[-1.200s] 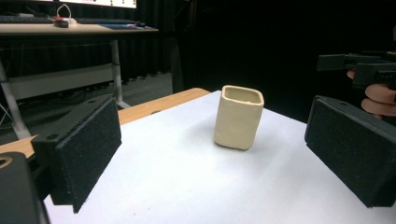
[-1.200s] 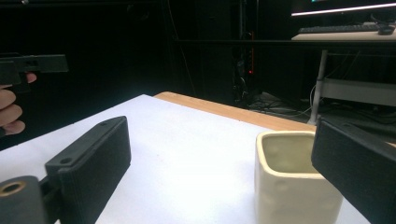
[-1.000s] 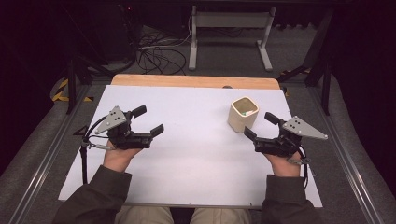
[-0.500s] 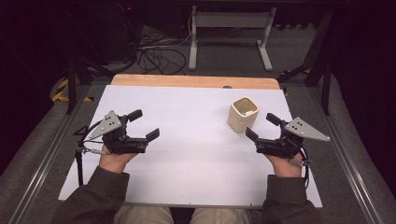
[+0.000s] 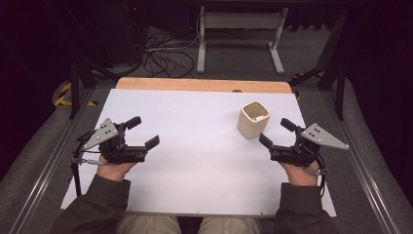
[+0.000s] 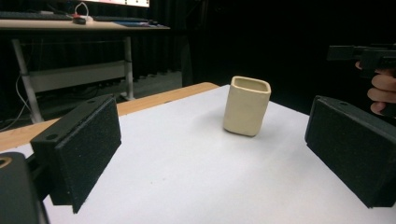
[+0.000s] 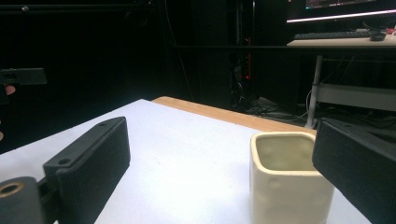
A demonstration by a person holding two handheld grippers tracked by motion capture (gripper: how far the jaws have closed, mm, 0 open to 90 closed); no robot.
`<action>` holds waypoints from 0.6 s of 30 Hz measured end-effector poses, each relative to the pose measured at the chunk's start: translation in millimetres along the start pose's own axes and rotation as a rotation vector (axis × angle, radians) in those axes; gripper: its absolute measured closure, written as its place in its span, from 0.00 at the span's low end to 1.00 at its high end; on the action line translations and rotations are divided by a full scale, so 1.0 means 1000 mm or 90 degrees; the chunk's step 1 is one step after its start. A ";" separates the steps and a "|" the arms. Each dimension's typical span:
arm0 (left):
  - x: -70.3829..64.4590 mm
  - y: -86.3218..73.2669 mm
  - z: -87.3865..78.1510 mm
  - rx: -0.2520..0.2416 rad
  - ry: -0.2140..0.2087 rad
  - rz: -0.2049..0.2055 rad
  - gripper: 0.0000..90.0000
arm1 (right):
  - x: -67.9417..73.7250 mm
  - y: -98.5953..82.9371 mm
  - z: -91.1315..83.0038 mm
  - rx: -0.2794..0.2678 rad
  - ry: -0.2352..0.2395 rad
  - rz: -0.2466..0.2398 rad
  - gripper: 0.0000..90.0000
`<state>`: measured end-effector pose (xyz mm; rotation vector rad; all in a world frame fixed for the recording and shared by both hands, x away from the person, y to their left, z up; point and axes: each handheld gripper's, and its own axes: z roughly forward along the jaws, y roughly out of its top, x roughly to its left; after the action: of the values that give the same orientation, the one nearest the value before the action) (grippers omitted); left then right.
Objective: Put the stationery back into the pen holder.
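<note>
Cup [image 5: 253, 119]: cream, square-walled, upright on the white sheet, at the sheet's far right part; something small and greenish lies inside it, too small to tell.
Tabletop [image 5: 204, 85]: wood edge showing beyond the cup, at the far side.
White sheet [image 5: 195, 165]: covers the tabletop under the cup and spreads wide to the cup's left and toward the person.
Right gripper [image 5: 274, 134]: just beside the cup, on its near right; jaws spread wide and empty, not touching the cup. In the right gripper view the cup [image 7: 288, 179] stands close ahead, partly behind the right-hand jaw.
Left gripper [image 5: 143, 132]: well apart from the cup, far to its left; jaws released, nothing between them. In the left gripper view the cup [image 6: 246, 105] stands farther off, seen between the jaws.
</note>
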<state>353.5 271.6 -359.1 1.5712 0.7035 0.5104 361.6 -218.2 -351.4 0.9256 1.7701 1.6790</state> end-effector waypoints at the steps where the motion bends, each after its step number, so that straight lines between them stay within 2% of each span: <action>1: 0.001 -0.001 -0.002 0.000 0.003 -0.002 0.05 | 0.000 0.000 0.000 -0.001 -0.001 0.001 0.05; 18: 0.008 -0.001 -0.015 -0.006 0.014 -0.006 0.05 | -0.001 0.000 -0.005 -0.003 -0.006 0.001 0.05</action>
<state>348.8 288.0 -358.5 1.5552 0.7232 0.5238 358.8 -221.9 -350.7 0.9322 1.7588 1.6768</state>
